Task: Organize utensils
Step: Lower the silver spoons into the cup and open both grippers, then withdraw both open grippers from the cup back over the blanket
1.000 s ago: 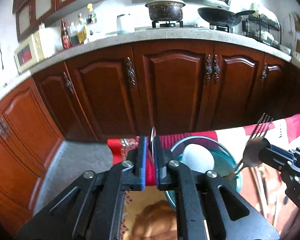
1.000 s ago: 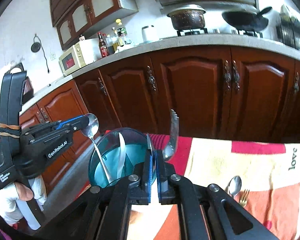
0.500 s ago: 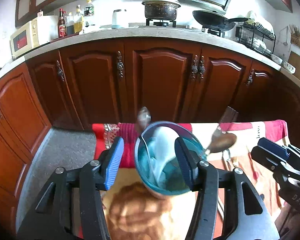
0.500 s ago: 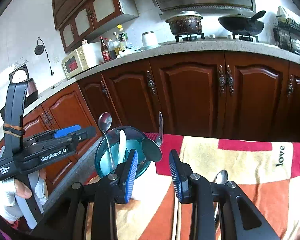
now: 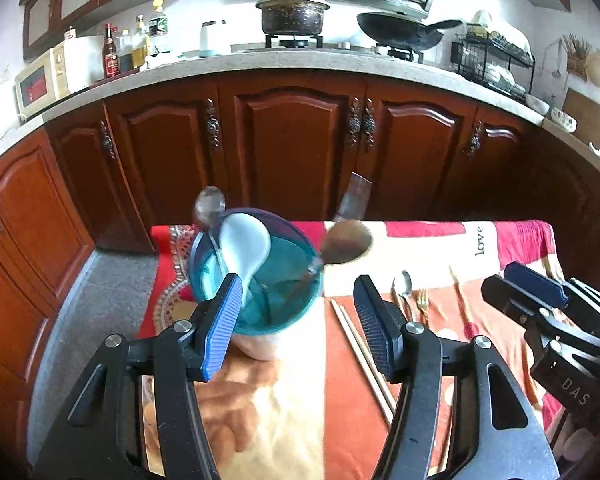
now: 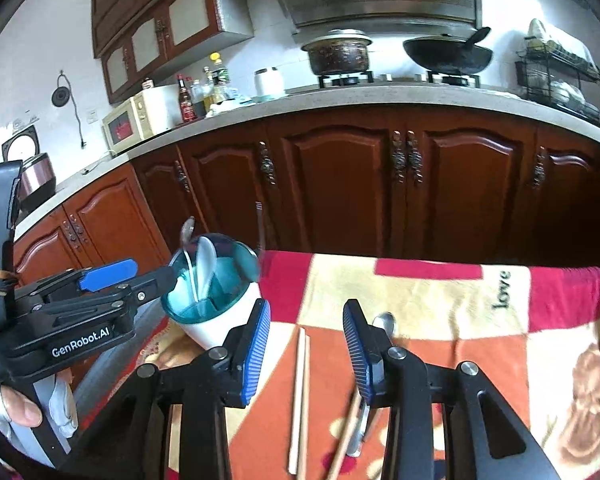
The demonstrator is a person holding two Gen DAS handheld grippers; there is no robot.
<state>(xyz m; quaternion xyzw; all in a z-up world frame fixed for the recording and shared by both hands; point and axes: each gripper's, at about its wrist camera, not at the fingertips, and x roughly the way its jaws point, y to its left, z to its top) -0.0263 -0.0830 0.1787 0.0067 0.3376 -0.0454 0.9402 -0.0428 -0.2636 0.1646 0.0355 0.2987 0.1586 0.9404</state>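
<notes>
Teal cup (image 5: 256, 280) of spoons and a fork stands at my cloth's (image 6: 420, 292) left end.
"GenRobot.AI" marks my left gripper (image 6: 156, 276), "love" the cloth; both it and my right gripper (image 6: 306, 336) have just opened, holding nothing.

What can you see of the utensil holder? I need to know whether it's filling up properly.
The holder is a round cup with a translucent teal top over a white base, seemingly plastic, standing upright on the patterned cloth near the table's left corner. An inner divider shows. In it stand a white ceramic spoon, a metal spoon, a brown spoon and a fork, leaning on the rim. Neither gripper touches it.
</notes>
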